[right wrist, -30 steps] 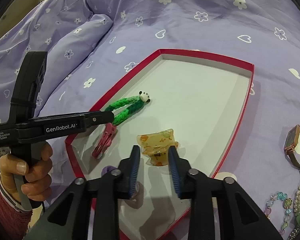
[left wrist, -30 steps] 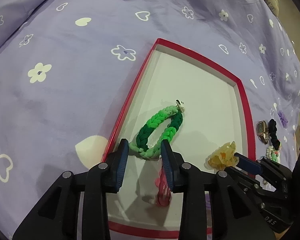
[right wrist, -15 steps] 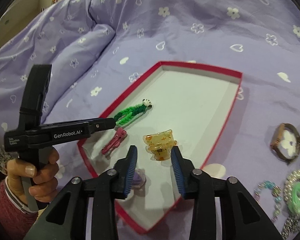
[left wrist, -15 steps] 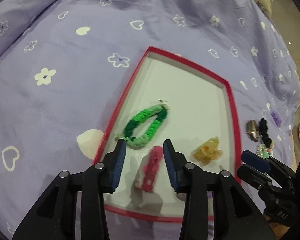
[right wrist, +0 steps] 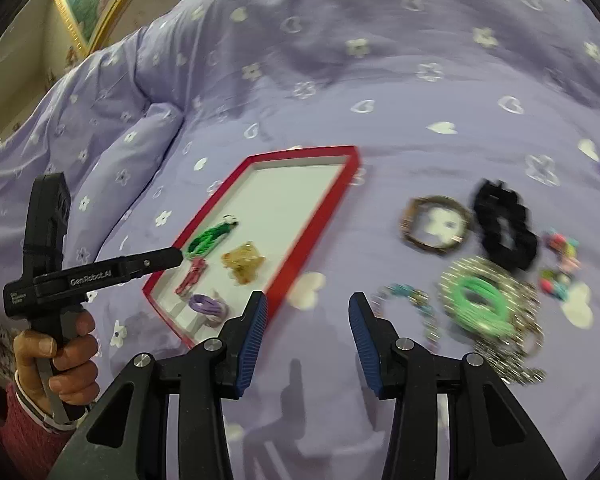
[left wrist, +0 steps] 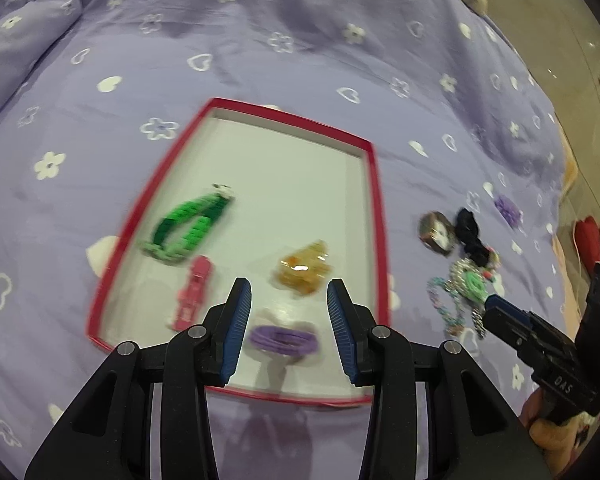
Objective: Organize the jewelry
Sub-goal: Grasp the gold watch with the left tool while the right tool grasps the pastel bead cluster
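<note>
My left wrist view looks down over the red tray [left wrist: 376, 216]; my right faces rightward, sharing that tray [right wrist: 312, 236].

The bedspread [right wrist: 340, 92] is matt lilac cloth, softly creased, printed with white flowers and hearts. On it sits the tray [left wrist: 374, 208], with a red card-like rim and a smooth, matt white floor. Inside the tray, the green band [left wrist: 184, 228] looks braided and ropey, the amber clip [left wrist: 304, 268] is glossy translucent plastic, and the pink clip [left wrist: 194, 292] is smooth plastic. Right of the tray, the black scrunchie [right wrist: 504, 228] is dull ruffled fabric, and the chain pile [right wrist: 496, 320] glints like metal. Both grippers' pads [right wrist: 252, 328] are ribbed blue, apparently rubber, on matt black plastic.
</note>
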### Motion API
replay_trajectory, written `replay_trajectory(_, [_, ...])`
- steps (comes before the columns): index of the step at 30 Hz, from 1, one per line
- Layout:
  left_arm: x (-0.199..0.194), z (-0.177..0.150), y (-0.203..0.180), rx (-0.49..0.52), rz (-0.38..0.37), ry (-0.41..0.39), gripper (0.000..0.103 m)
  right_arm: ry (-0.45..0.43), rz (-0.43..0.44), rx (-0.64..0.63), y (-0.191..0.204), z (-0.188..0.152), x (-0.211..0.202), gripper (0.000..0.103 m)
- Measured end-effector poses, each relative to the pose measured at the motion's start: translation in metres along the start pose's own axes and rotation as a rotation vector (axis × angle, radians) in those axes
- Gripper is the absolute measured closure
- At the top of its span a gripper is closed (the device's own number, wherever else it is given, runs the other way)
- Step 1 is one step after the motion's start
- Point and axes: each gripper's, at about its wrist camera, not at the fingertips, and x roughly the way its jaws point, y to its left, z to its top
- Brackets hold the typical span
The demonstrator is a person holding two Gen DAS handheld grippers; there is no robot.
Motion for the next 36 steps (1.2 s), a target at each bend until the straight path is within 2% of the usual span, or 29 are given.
replay_trajectory(11, [0.004, -0.015, -0.053, 0.085, -0.037, 0.040, 0.062, -0.045, -0.065, 0.078, -0.045, -0.019, -0.044, 0.058])
replay_trajectory(21, [0.017, -0.011, -0.095, 0.158, -0.055, 0.060, 0.062, -0.089, -0.142, 0.150, -0.091, -0.026, -0.073, 0.058])
replay_trajectory(36, [0.051, 0.008, -0.123, 0.189, -0.050, 0.087, 0.062, -0.086, -0.185, 0.208, -0.133, -0.017, -0.066, 0.058])
